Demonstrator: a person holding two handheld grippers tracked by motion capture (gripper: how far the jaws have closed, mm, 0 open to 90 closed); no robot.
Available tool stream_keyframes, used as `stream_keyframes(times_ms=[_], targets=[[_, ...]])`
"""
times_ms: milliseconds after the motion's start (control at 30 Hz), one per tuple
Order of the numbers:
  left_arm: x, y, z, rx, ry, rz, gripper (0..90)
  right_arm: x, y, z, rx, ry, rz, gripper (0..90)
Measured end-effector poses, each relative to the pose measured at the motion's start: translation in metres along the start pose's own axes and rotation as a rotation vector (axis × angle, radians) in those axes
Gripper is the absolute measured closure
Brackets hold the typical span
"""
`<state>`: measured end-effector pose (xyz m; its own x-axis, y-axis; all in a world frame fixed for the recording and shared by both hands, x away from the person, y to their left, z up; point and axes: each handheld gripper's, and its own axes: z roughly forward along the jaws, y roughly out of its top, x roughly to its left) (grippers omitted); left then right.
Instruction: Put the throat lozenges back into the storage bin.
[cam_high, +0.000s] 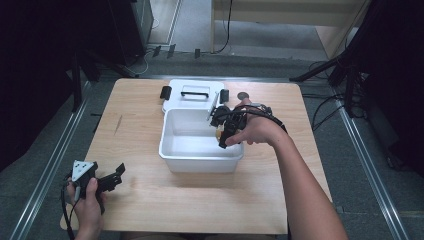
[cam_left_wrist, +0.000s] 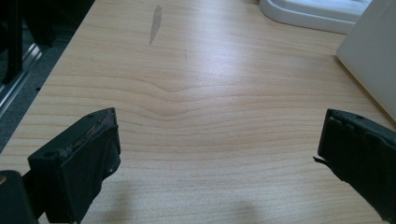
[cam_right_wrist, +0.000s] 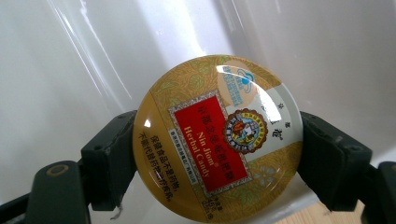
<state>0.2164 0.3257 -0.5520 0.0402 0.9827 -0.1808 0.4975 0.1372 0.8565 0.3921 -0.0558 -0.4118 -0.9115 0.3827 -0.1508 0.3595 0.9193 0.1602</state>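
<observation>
We are looking at a wooden table (cam_high: 150, 150) that is carrying everything here. In its middle a white plastic bin (cam_high: 200, 155) is standing open, and just behind it the bin's white lid (cam_high: 192, 102) is lying flat with its black handle upward; a small dark round thing (cam_high: 243, 95) is lying beside the lid, but it is too small for us to say what it is.

We are holding the right gripper (cam_high: 222, 135) over the right part of the bin, pointing down into it. In the right gripper view its two black jaws are pressing on the opposite edges of a round golden candy tin (cam_right_wrist: 217, 137) with a red label, and the white inner wall of the bin is standing close behind the tin.

We are resting the left gripper (cam_high: 112, 177) near the front left corner of the table, well apart from the bin. Its jaws are standing wide apart, and only bare wood is lying between them.
</observation>
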Motion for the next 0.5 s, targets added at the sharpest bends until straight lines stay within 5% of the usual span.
stream_keyframes(times_ms=[500], targets=[[0.000,0.000,0.000,0.001,-0.002,-0.001,0.0,0.003,-0.001,0.014,0.015,0.008,-0.024,20.2]])
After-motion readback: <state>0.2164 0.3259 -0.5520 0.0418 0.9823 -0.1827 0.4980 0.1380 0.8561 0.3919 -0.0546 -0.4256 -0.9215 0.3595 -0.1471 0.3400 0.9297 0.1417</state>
